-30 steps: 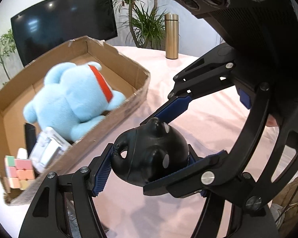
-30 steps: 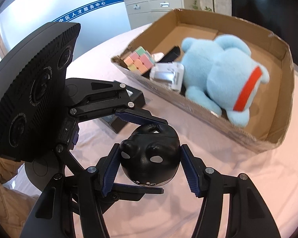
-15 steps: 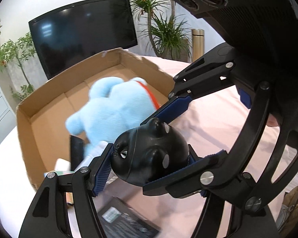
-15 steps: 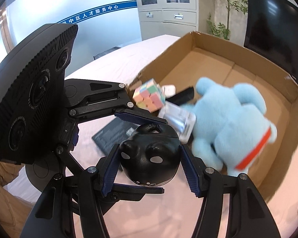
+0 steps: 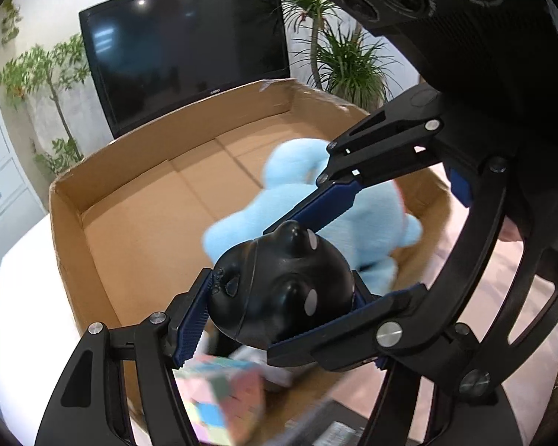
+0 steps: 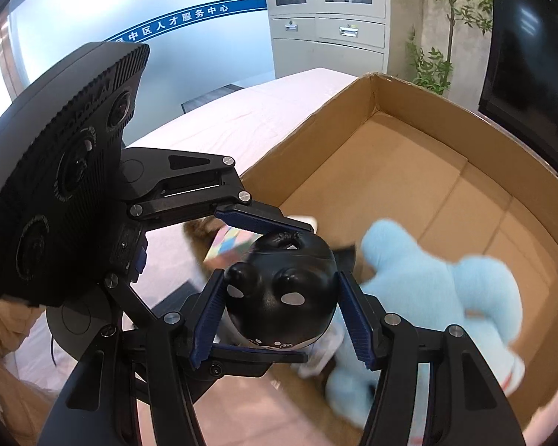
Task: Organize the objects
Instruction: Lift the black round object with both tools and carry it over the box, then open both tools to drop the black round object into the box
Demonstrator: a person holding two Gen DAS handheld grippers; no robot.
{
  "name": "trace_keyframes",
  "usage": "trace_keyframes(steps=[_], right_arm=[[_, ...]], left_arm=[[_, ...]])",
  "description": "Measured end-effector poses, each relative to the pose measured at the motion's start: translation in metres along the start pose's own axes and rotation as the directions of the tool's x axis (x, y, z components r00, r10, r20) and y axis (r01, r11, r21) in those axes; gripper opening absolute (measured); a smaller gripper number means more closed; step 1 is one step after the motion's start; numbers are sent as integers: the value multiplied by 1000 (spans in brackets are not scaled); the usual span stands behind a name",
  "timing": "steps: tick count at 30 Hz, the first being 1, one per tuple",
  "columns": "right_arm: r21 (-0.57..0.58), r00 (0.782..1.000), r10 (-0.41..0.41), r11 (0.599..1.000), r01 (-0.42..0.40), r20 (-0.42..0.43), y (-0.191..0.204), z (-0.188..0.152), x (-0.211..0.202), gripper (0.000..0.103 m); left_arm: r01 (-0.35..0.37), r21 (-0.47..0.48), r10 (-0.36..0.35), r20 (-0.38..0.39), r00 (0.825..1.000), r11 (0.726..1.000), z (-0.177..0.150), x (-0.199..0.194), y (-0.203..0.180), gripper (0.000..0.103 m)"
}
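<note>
1. We see both tools gripping one black rounded toy, a glossy figure with white oval spots.
2. Our left tool has its ribbed blue pads pressed against the toy's two sides, pinching it.
3. Our right tool also has its pads against the toy, one on each flank; its linkage crosses our left wrist view from the upper right.
4. The toy sits right between the fingertips of each tool, held up in the air over the near end of a cardboard box.
5. Beyond the left tool, inside the box, lies a light blue plush animal, blurred, partly hidden behind the toy and the right tool's finger.
6. In the right wrist view the plush lies to the right of and below the tool, on the box floor.
7. Below the left tool a pastel puzzle cube shows, blurred, near the box's close end; in the right wrist view the cube peeks out just behind the left tool's finger.
8. The box rests on a counter with a pale pink cloth, reaching away past the right tool.
</note>
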State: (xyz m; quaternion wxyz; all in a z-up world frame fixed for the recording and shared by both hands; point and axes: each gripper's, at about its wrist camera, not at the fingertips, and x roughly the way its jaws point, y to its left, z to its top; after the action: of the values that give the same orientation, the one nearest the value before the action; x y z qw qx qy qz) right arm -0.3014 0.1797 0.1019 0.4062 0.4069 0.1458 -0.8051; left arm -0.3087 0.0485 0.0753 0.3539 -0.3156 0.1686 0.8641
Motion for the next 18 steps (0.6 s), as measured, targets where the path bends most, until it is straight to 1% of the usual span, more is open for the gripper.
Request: trace_keyframes(steps=[4, 8, 11, 13, 18], right_arm=[[10, 1000, 2, 1000, -2, -23, -19, 22, 26, 58], [25, 999, 13, 1000, -12, -48, -32, 33, 49, 58], [35, 998, 13, 999, -10, -68, -37, 35, 65, 58], [42, 997, 15, 999, -11, -79, -39, 34, 74, 58], [47, 996, 14, 999, -10, -85, -41, 34, 83, 58]], left_arm=[[5, -30, -6, -25, 1000, 1000, 1, 14, 27, 68], [16, -69, -21, -65, 998, 997, -4, 32, 48, 68], [33, -110, -45, -106, 993, 993, -14, 46, 57, 68], [35, -121, -51, -130, 990, 992, -19, 53, 59, 68], [-5, -95, -15, -200, 980, 995, -21, 62, 53, 68]])
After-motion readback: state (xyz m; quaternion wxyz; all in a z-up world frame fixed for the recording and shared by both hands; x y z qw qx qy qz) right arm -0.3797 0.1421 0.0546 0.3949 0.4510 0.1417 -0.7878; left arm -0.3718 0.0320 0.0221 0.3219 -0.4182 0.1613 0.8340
